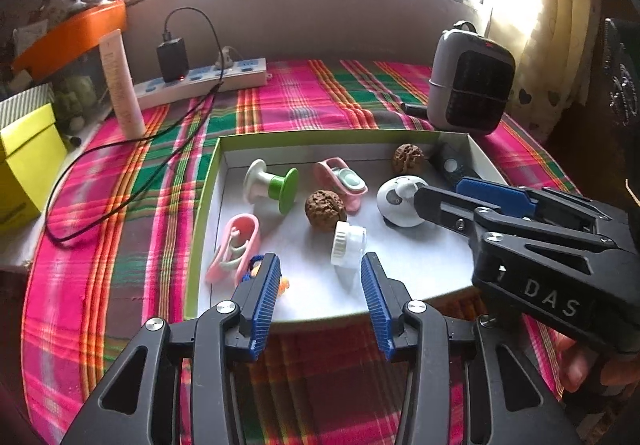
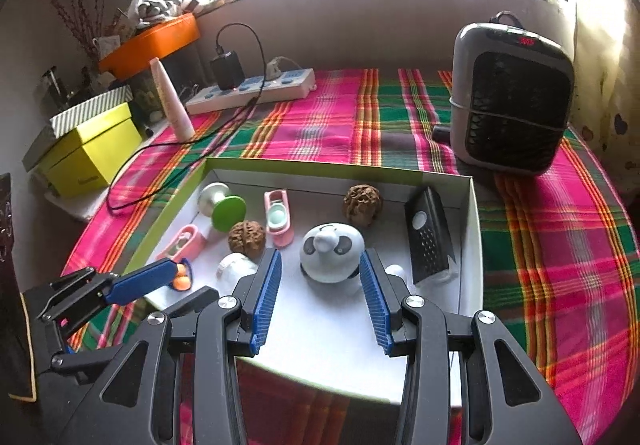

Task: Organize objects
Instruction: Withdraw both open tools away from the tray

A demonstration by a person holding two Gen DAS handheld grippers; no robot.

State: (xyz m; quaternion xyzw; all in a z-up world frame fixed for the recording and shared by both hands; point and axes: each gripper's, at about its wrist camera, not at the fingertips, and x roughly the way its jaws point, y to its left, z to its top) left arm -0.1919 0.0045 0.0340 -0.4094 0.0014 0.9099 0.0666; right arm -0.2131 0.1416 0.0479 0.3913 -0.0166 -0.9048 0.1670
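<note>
A shallow white box with a green rim (image 1: 208, 205) lies on the plaid cloth. It holds a green-and-white spool (image 1: 276, 185), two pink holders (image 1: 344, 181) (image 1: 236, 245), two walnuts (image 1: 325, 207) (image 1: 407, 159), a white capped bottle (image 1: 348, 241), a panda toy (image 2: 332, 253) and a black remote (image 2: 430, 241). My left gripper (image 1: 320, 273) is open over the box's near edge, with the bottle just beyond its tips. A small orange-and-blue toy (image 2: 180, 279) sits by its left finger. My right gripper (image 2: 320, 273) is open; the panda rests on the box floor just ahead of its tips.
A grey heater (image 2: 512, 101) stands at the back right. At the back left are a power strip (image 1: 200, 83) with a black charger, its cable (image 1: 120, 149) trailing across the cloth, an upright pink tube (image 1: 122, 85), a yellow box (image 1: 28, 161) and an orange bin (image 2: 152, 41).
</note>
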